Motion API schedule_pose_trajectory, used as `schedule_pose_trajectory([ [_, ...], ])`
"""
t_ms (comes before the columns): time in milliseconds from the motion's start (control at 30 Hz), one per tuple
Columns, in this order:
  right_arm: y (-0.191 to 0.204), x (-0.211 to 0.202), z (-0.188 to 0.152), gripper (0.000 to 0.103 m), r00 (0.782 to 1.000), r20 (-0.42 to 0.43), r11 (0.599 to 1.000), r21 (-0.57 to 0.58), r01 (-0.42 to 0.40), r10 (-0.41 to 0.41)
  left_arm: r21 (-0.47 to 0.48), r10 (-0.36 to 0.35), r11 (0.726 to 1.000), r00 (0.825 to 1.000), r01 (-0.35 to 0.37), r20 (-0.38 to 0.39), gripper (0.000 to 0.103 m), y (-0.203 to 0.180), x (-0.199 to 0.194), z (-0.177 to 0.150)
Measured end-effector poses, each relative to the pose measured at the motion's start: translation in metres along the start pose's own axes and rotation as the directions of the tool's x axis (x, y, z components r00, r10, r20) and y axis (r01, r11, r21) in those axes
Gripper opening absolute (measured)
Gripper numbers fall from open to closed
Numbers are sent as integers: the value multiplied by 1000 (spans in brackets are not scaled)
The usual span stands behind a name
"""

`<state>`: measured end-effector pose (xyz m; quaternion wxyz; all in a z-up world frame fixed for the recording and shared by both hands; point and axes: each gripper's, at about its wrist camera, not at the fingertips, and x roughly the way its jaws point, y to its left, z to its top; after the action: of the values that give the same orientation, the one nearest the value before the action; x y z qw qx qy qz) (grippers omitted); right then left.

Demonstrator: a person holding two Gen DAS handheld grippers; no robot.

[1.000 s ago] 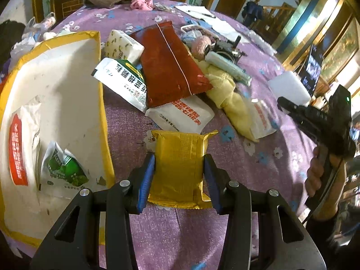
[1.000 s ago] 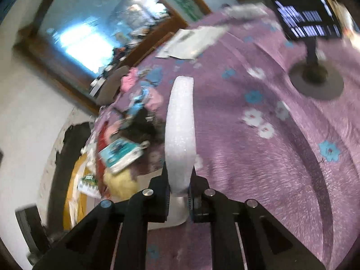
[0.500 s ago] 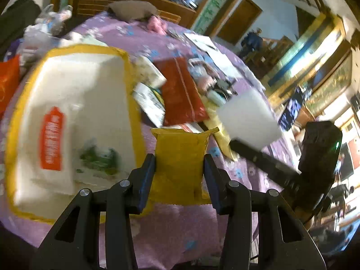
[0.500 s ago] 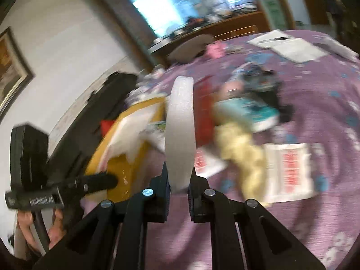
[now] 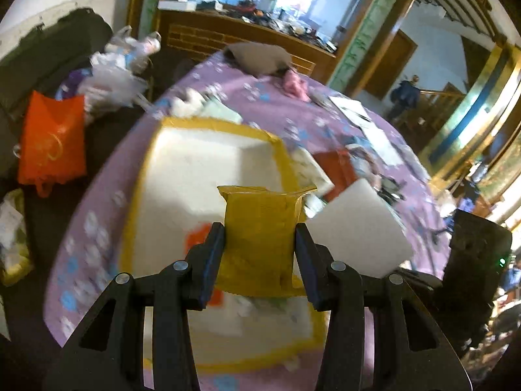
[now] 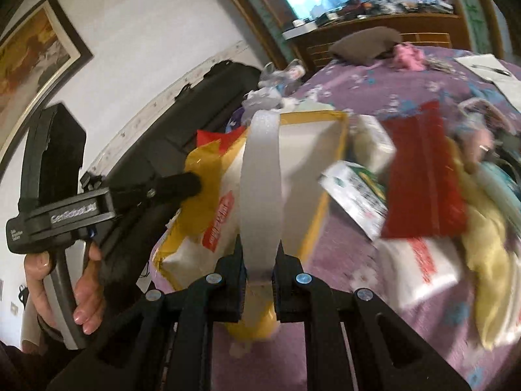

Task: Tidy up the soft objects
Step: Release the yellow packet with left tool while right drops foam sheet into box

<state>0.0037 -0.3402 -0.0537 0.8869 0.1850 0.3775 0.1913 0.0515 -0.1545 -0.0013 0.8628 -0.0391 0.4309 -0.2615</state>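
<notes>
Place: a lived-in home — a dining or living room.
Table: round, under a purple floral tablecloth (image 5: 247, 104), strewn with household packets and papers.
Furniture: a dark wooden sideboard (image 5: 228, 37) cluttered on top, wooden door frames, a staircase railing (image 5: 436, 96) beyond the doorway.
Walls: white plaster with a framed painting (image 6: 31, 52).
Floor side: an orange shopping bag (image 5: 52, 140) and plastic bags — everyday clutter.

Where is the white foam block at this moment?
The white foam block is clamped edge-on in the right hand-held gripper, above the near edge of the yellow-rimmed box.
</notes>
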Motion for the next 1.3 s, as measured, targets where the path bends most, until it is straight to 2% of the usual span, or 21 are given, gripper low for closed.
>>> schedule_pose_trajectory([
  [67, 6, 19, 8, 11, 1000, -22, 1000, -16, 8, -8, 9, 31, 999, 1000, -31, -2, 43, 8, 12, 10],
  [200, 6, 41, 13, 11, 998, -55, 1000, -16, 21, -22, 18, 47, 999, 999, -47, -25, 43, 21, 38, 22],
  [400, 9, 53, 8, 12, 996, -73, 998, -22, 50, -52, 5, 87, 996, 995, -87, -43, 44, 34, 56, 23],
  [467, 10, 56, 6, 12, 996, -73, 998, -18, 57, -58, -5, 94, 996, 994, -94, -51, 46, 38, 59, 21],
  [500, 11, 57, 5, 14, 995, -78, 998, -15, 56, -57, -11, 90, 996, 994, -91, -56, 54, 39, 59, 21],
  [533, 14, 57, 3, 29, 994, -83, 997, -32, 64, -67, -24, 86, 996, 994, -87, -64, 64, 42, 60, 19],
  [600, 20, 50, 1, 67, 997, -50, 996, -64, 62, -65, -61, 69, 995, 995, -74, -70, 71, 47, 57, 16],
  [667, 26, 37, -3, 69, 998, -34, 995, -89, 44, -48, -93, 56, 994, 996, -63, -69, 71, 48, 52, 12],
  [700, 28, 29, -5, 69, 999, -41, 995, -94, 23, -27, -95, 72, 992, 996, -78, -59, 71, 45, 47, 10],
  [767, 28, 6, -13, 69, 1000, -25, 995, -103, 14, -17, -75, 106, 992, 994, -103, 36, 71, 29, 23, 5],
  [833, 20, -21, -20, 69, 999, 5, 995, -96, 32, -32, -13, 108, 994, 986, -108, 123, 75, 3, 0, -3],
  [867, 12, -33, -23, 69, 998, 19, 995, -83, 56, -55, 14, 82, 996, 984, -86, 155, 79, -14, -9, -8],
  [900, 3, -45, -26, 69, 996, 27, 994, -67, 88, -86, 28, 43, 998, 986, -48, 163, 86, -27, -12, -12],
  [967, -17, -67, -33, 69, 985, 32, 984, -42, 172, -171, 84, -59, 995, 993, 51, 98, 87, -62, -5, -23],
  [1000, -28, -78, -38, 69, 974, 40, 974, -27, 225, -223, 108, -87, 991, 994, 80, 63, 87, -77, 2, -27],
  [1100, -59, -102, -48, 69, 941, 27, 941, 10, 338, -339, 177, -108, 977, 990, 122, -88, 87, -117, 43, -41],
  [1167, -82, -110, -48, 69, 894, 11, 894, 34, 447, -447, 158, -125, 976, 978, 152, -169, 87, -128, 67, -45],
  [1233, -108, -109, -47, 70, 850, -22, 848, 55, 527, -527, 118, -149, 977, 965, 177, -214, 87, -134, 86, -47],
  [1267, -120, -108, -46, 70, 834, -40, 831, 74, 552, -551, 112, -150, 978, 964, 178, -220, 87, -137, 91, -49],
  [1300, -132, -106, -45, 70, 828, -48, 823, 97, 560, -558, 117, -140, 978, 964, 170, -226, 87, -140, 93, -49],
])
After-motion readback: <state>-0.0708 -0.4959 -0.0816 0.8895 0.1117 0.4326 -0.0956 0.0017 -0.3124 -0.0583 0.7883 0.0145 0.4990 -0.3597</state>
